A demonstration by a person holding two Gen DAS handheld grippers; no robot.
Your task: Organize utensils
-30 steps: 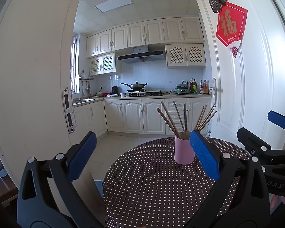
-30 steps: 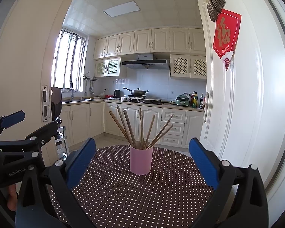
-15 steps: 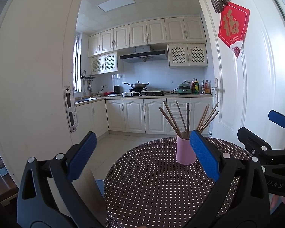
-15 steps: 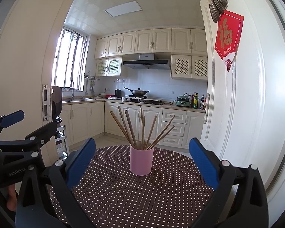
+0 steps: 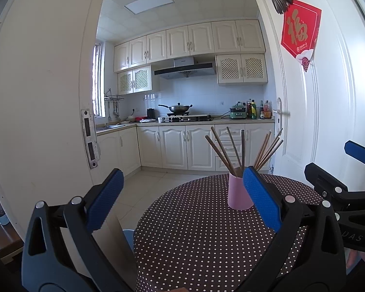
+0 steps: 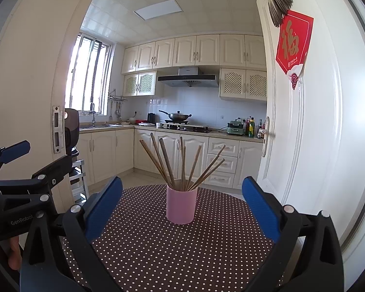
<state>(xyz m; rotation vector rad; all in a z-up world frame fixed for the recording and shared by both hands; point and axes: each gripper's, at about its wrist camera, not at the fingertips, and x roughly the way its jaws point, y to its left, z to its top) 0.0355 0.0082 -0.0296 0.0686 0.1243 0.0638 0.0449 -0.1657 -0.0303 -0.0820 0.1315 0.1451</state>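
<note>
Right wrist view: one pink cup of chopsticks stands upright on the dotted table, both tongs spread wide with nothing between their fingers.

Nine chopsticks, as near as I can count from this side, fan out of the cup, tips up; a couple overlap, so the count is not certain. The right gripper hovers over the near part of the table with the cup centred in its gap, touching nothing. The left gripper hangs at the table's left edge, its jaws just as far apart; from its view the cup sits just behind the right blue pad. Each camera catches the other gripper at its side. Behind the table: one wok on the stove and one red paper sign on the white door.
</note>
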